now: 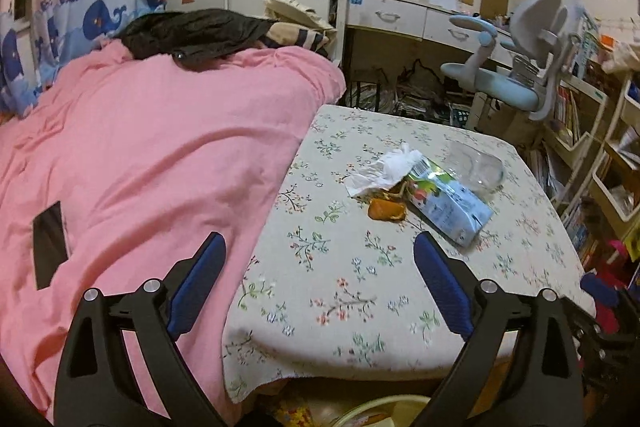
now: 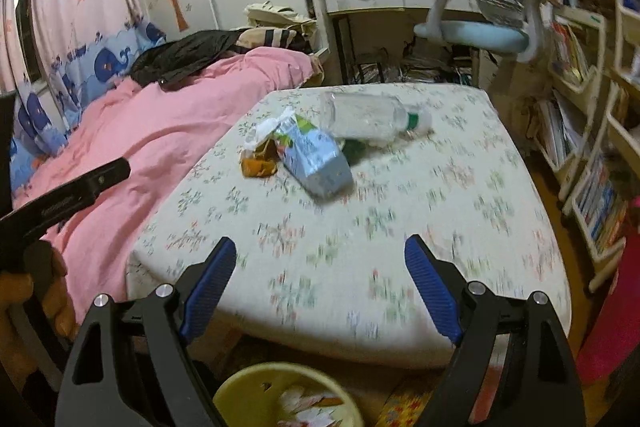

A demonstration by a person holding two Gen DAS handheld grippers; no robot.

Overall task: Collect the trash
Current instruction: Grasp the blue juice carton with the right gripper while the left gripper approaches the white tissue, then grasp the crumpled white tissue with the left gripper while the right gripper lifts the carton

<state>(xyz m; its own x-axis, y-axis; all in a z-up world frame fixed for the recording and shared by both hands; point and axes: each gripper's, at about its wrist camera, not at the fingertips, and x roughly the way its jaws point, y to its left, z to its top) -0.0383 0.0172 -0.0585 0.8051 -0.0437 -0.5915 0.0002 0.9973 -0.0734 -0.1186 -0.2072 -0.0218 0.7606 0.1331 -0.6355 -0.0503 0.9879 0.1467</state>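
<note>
Trash lies in a heap on the floral-cloth table (image 1: 340, 291) (image 2: 440, 195): a crumpled white tissue (image 1: 386, 167) (image 2: 268, 127), an orange peel (image 1: 386, 209) (image 2: 258, 166), a light blue drink carton (image 1: 448, 203) (image 2: 316, 159) and a clear plastic bottle (image 1: 476, 167) (image 2: 368, 117) lying on its side. My left gripper (image 1: 320, 247) is open and empty, over the table's near left edge. My right gripper (image 2: 320, 251) is open and empty, short of the heap. A yellow bin (image 2: 280, 395) with some paper in it stands below the table's near edge.
A bed with a pink cover (image 1: 140, 147) (image 2: 132, 131) adjoins the table's left side. A blue and white chair (image 1: 520, 67) (image 2: 488, 7) and a desk (image 1: 400, 15) stand behind the table. Bookshelves (image 2: 592, 107) line the right.
</note>
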